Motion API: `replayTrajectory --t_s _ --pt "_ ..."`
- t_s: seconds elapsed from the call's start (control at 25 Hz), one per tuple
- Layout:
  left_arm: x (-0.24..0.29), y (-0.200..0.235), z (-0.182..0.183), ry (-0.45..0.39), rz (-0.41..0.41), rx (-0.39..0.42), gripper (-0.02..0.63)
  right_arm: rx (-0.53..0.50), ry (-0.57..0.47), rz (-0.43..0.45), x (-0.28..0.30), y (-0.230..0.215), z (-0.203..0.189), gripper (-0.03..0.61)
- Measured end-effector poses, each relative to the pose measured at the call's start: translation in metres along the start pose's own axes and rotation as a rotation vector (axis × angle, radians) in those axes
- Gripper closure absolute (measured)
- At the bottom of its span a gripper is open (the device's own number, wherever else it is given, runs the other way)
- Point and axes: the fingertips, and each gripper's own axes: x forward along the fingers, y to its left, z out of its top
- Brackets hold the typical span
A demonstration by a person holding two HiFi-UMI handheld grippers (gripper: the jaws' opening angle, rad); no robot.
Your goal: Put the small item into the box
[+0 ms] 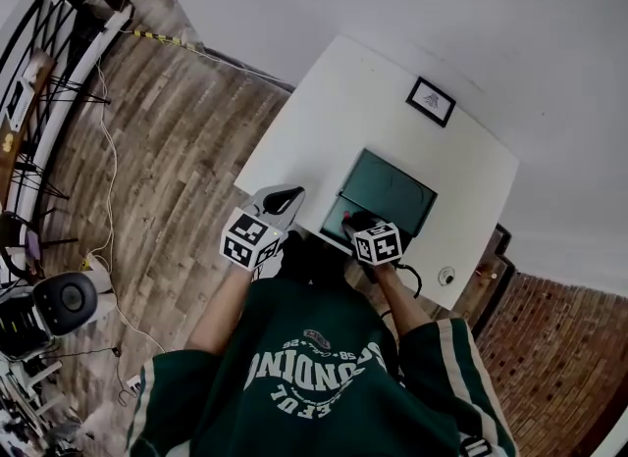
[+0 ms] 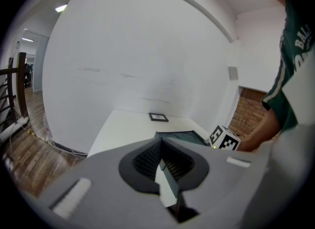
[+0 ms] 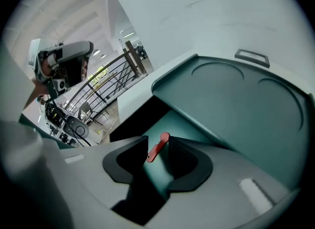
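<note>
A dark green box (image 1: 334,212) stands on the white table (image 1: 343,102) near its front edge, with its lid (image 1: 391,190) swung open to the far side. My right gripper (image 1: 351,221) hovers over the box's open inside (image 3: 173,125), and the lid (image 3: 236,105) lies beyond it. This gripper (image 3: 157,147) is shut on a small red item (image 3: 158,146) that sits slantwise between the pads. My left gripper (image 1: 288,194) hangs just left of the box, above the table edge. It (image 2: 161,163) is shut with nothing in it, and the box (image 2: 182,135) shows beyond it.
A small black picture frame (image 1: 430,101) lies at the table's far side. A small round object (image 1: 446,276) with a cable sits by the table's right corner. Wood floor, a railing (image 1: 39,43) and equipment lie to the left, a brick wall (image 1: 549,347) to the right.
</note>
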Motion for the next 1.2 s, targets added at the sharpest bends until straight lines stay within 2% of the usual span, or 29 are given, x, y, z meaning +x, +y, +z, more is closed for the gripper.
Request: replayTrajectory --t_s 0.2,0.32,0.52,0.88,1.2 --pt "0.005 -0.003 0.005 -0.006 -0.022 0.011 0.561 0.04 -0.113 0.041 -0.026 0.014 0.02 0.477" --pt "0.01 -0.006 0.01 -0.014 -0.039 0.026 0.561 0.042 -0.19 0.032 -0.045 0.018 0.035 0.524" --pt "0.026 -0.011 0.022 -0.037 -0.062 0.059 0.561 0.025 -0.335 -0.036 -0.079 0.002 0.064 0.573" --pt "0.037 -0.016 0.069 -0.092 -0.108 0.127 0.561 -0.003 -0.605 -0.227 -0.167 -0.031 0.125 0.575" --pt "0.05 -0.019 0.104 -0.138 -0.136 0.157 0.561 -0.058 -0.774 -0.326 -0.232 -0.036 0.16 0.575"
